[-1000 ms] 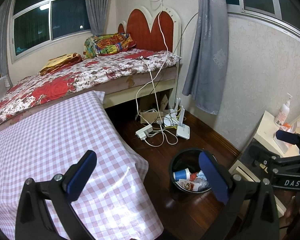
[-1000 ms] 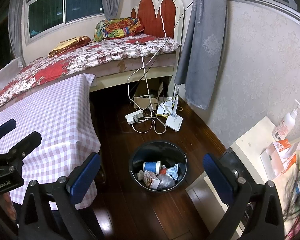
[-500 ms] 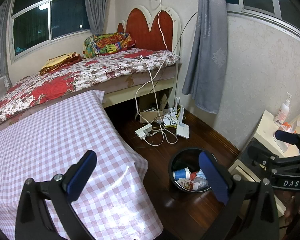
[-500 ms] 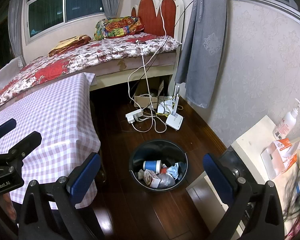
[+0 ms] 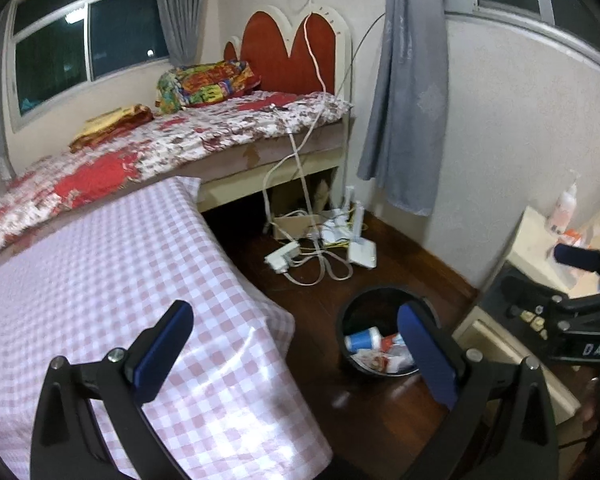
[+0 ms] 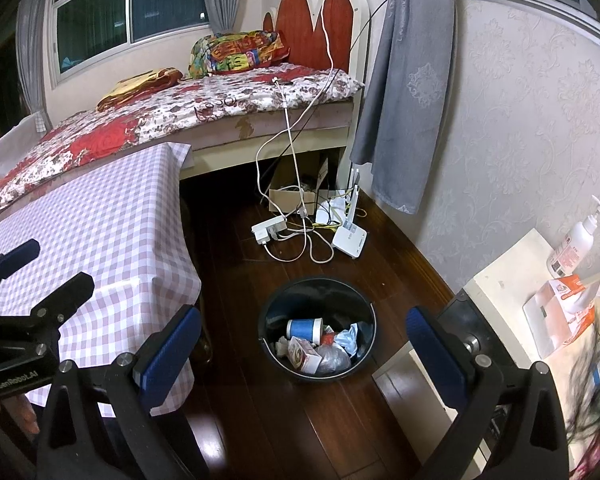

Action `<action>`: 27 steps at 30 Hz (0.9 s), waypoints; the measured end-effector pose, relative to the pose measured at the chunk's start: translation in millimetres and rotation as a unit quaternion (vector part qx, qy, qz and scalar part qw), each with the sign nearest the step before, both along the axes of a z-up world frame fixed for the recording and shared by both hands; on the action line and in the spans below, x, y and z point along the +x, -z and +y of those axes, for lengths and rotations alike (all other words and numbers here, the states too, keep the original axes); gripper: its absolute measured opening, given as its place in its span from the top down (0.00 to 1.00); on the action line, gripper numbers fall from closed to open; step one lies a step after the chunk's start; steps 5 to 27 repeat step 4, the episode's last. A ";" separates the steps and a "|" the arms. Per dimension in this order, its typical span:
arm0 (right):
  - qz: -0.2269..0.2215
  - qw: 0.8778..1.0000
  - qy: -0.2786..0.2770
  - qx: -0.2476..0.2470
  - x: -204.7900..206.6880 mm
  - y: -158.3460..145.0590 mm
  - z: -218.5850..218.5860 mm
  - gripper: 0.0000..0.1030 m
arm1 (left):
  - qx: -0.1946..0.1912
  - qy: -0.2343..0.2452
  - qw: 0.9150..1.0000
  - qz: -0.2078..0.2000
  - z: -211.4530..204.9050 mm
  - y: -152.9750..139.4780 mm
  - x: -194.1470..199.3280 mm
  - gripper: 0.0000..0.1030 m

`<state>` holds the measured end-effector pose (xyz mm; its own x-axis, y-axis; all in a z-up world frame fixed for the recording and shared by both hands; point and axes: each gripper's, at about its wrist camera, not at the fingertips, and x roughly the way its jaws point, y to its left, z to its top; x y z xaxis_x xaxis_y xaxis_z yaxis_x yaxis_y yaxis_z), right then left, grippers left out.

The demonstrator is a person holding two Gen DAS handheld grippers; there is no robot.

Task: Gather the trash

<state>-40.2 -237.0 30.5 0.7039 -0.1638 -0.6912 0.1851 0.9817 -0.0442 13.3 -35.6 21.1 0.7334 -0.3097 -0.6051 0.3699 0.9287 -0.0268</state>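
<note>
I am holding the left gripper (image 5: 296,354) and the right gripper (image 6: 304,350) spread wide, both carrying nothing. The trash (image 6: 320,346) is lying in the black bin (image 6: 274,312) on the floor below them, well apart. It looks light, crushable; I judge pinching a crumpled edge best.

A home bedroom is shown: a bed (image 6: 204,108) with a floral cover and red headboard (image 6: 312,28), grey curtains (image 6: 404,80) at the windows, patterned wallpaper, a wooden floor (image 6: 260,420), and a power strip (image 6: 269,230) with tangled cables under the bed.
</note>
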 end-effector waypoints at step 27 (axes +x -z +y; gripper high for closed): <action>0.001 1.000 0.002 0.001 -2.7 5.6 1.6 0.00 | -0.013 -0.001 1.000 0.011 4.0 -0.9 -0.3 0.00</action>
